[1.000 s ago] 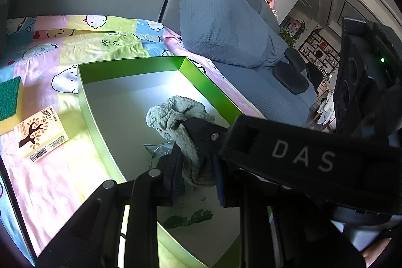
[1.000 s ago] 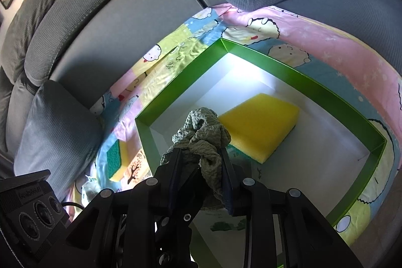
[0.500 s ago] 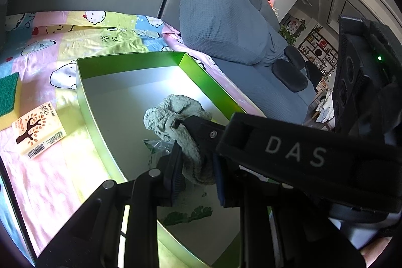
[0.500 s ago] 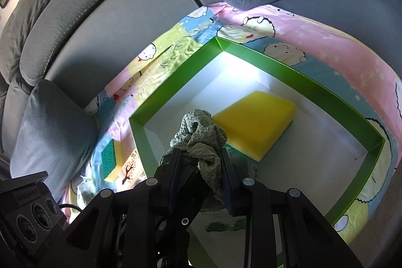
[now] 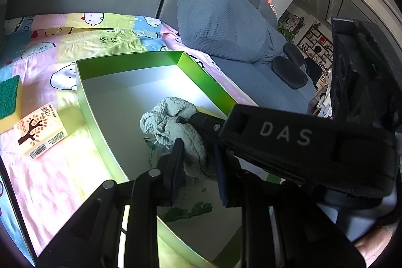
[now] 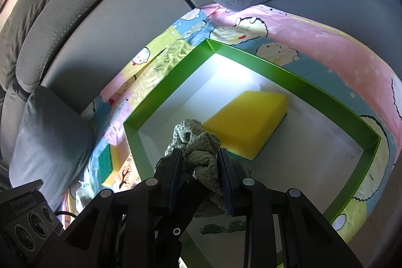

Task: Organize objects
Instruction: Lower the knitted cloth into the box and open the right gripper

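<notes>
Your left gripper (image 5: 198, 167) and right gripper (image 6: 199, 173) both clamp the crumpled grey-green terry cloth (image 6: 198, 142), the left one's jaws just easing apart, held above the shallow green-walled cardboard box (image 6: 276, 78). Beyond the cloth, a yellow rectangular sponge (image 6: 248, 124) lies on the box floor. Outside the box's left wall sit what looks like a tree-printed packet (image 5: 40, 133) and a green-topped sponge (image 5: 8, 96).
</notes>
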